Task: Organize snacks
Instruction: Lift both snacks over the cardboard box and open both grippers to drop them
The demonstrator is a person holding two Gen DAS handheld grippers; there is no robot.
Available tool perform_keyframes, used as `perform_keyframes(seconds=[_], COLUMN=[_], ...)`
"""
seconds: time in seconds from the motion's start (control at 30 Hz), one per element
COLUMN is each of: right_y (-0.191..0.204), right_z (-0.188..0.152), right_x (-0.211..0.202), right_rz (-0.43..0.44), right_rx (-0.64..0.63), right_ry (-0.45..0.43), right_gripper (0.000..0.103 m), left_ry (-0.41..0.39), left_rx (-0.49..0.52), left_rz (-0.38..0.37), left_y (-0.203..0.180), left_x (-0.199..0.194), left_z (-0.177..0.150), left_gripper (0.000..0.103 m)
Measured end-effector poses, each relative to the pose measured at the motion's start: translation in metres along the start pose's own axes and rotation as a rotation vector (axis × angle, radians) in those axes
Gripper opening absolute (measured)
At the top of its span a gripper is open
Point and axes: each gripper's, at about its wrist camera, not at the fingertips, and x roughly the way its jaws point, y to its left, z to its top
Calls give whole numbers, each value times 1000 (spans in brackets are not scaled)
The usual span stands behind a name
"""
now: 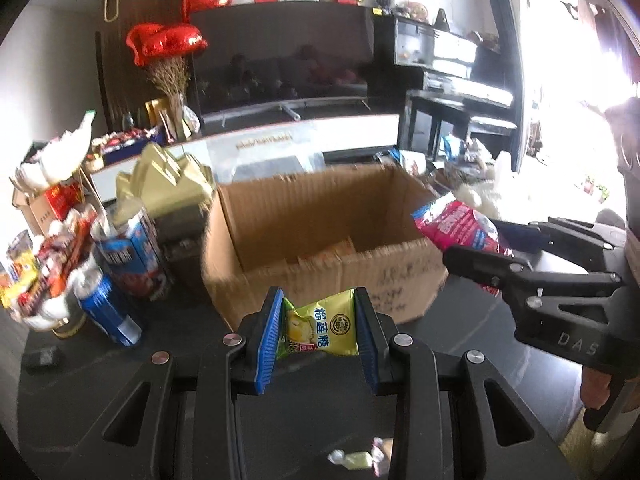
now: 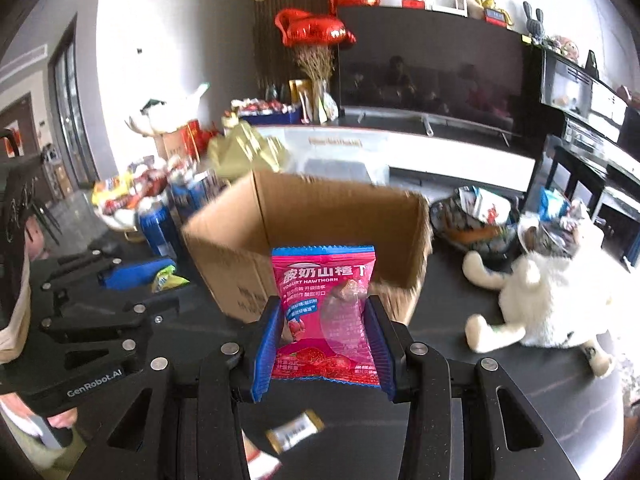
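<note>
On the dark table stood an open cardboard box (image 1: 320,236), near its middle. Before the box, the right gripper (image 2: 326,340) pinched a pink yogurt hawthorn packet (image 2: 326,308), and the left gripper (image 1: 320,328) pinched a smaller yellow-green durian candy packet (image 1: 320,328).

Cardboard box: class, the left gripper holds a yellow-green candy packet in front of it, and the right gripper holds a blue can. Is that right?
Not quite. The right gripper holds a pink hawthorn snack packet, not a can, as the right wrist view shows. The left gripper does hold the yellow-green candy packet before the cardboard box.
</note>
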Motion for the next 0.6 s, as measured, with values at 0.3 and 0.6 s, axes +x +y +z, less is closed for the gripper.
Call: perform_keyframes(seconds=[0.3,0.6], right_y=[-12,-24], right_z=[19,30], right_x=[16,38], right_rz=[41,45], right_rx=[16,27], right_ry=[-98,-147], right_gripper=[43,43], left_ry=[-72,-71], left_rx=[82,79], left_rz=[73,81], left_y=[0,6], left_x=[8,46], left_z=[31,53], left_gripper=[35,35])
